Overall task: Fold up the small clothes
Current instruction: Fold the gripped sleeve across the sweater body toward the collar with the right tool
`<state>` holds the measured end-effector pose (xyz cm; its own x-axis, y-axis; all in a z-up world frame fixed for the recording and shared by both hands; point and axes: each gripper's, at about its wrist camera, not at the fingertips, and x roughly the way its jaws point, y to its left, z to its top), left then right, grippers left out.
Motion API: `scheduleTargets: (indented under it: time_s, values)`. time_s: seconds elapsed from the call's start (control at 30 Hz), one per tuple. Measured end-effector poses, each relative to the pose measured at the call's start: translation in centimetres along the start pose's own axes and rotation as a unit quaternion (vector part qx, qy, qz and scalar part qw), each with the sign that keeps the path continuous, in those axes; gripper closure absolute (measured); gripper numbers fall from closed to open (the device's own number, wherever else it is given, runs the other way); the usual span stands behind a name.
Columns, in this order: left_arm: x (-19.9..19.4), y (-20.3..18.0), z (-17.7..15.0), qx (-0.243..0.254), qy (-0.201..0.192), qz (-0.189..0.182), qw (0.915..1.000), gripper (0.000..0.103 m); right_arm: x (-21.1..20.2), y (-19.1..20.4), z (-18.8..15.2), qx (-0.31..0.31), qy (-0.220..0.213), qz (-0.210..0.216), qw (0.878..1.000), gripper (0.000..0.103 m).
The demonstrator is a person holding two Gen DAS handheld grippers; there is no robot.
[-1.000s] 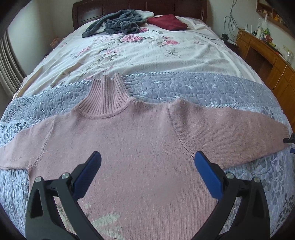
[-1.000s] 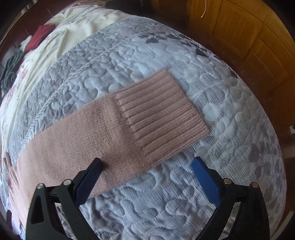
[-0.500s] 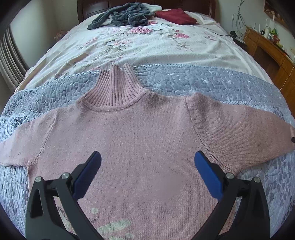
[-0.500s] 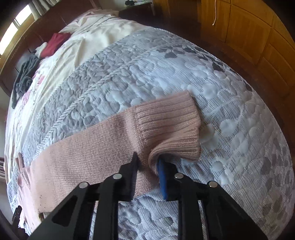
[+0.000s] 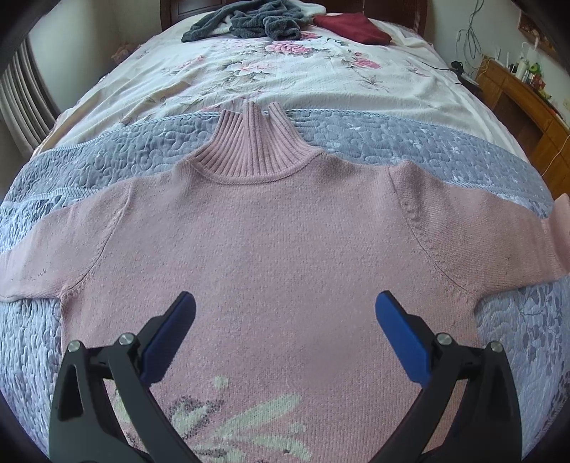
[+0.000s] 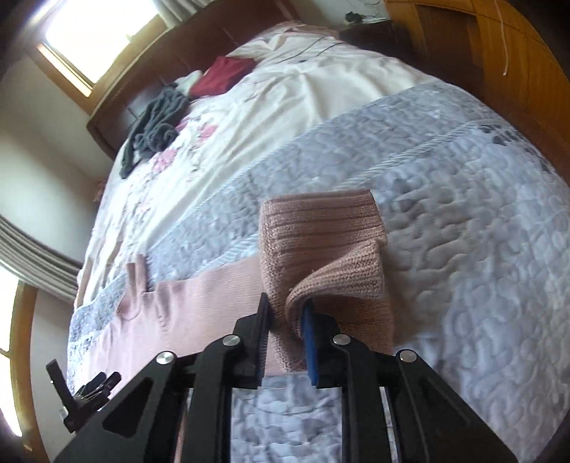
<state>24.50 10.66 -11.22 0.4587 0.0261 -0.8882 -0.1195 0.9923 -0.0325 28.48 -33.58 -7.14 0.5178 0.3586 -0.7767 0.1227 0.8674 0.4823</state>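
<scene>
Blue-padded and spread wide, my left gripper (image 5: 285,310) hangs over the lower chest of the pink sweater (image 5: 278,242), its pads clear of the knit and holding nothing. Just near of it a pale leaf pattern (image 5: 242,420) shows in the knit. My right gripper (image 6: 285,313) is clamped narrow on the ribbed cuff (image 6: 320,242) of the sweater's right sleeve, which is lifted off the bed and folds over the blue pad. From there the sleeve (image 6: 199,306) runs away to the left toward the body. The sweater lies flat, front up, on the grey quilted blanket (image 5: 392,146), sleeves out to both sides and the ribbed turtleneck (image 5: 253,146) pointing far. Beyond it lies the floral sheet (image 5: 285,78), and at the far end a dark grey garment (image 5: 249,25) and a folded red one (image 5: 352,26).
</scene>
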Motion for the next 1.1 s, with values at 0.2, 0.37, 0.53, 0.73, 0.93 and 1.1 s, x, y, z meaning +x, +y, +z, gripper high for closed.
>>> scheduleTargets:
  time_s: [0.2, 0.37, 0.53, 0.73, 0.93, 1.1]
  values:
    - [-0.7, 2.2, -0.5, -0.007, -0.002, 0.0, 1.0, 0.003, 3.8, 9.3, -2.4, -0.06, 0.036, 0.053, 0.996, 0.086]
    - [-0.9, 3.7, -0.6, -0.014, 0.002, -0.005, 0.9999, 0.003, 7.6, 14.3, -4.3, -0.095, 0.066, 0.05, 0.992, 0.086]
    - [-0.7, 4.1, -0.7, -0.015, 0.008, -0.011, 0.9998, 0.003, 10.8, 16.1, -6.4, -0.116, 0.095, 0.024, 0.988, 0.086]
    - [-0.6, 2.8, -0.2, -0.008, 0.016, -0.034, 0.9993, 0.003, 13.9, 15.9, -8.2, -0.129, 0.127, 0.001, 0.983, 0.08]
    - [0.0, -0.7, 0.7, 0.002, 0.031, -0.077, 0.9966, 0.003, 10.5, 15.8, -9.7, -0.165, 0.136, 0.032, 0.976, 0.064]
    - [1.6, -5.7, 1.4, 0.024, 0.054, -0.112, 0.992, 0.003, 5.3, 11.4, -9.9, -0.141, 0.099, 0.016, 0.985, 0.059]
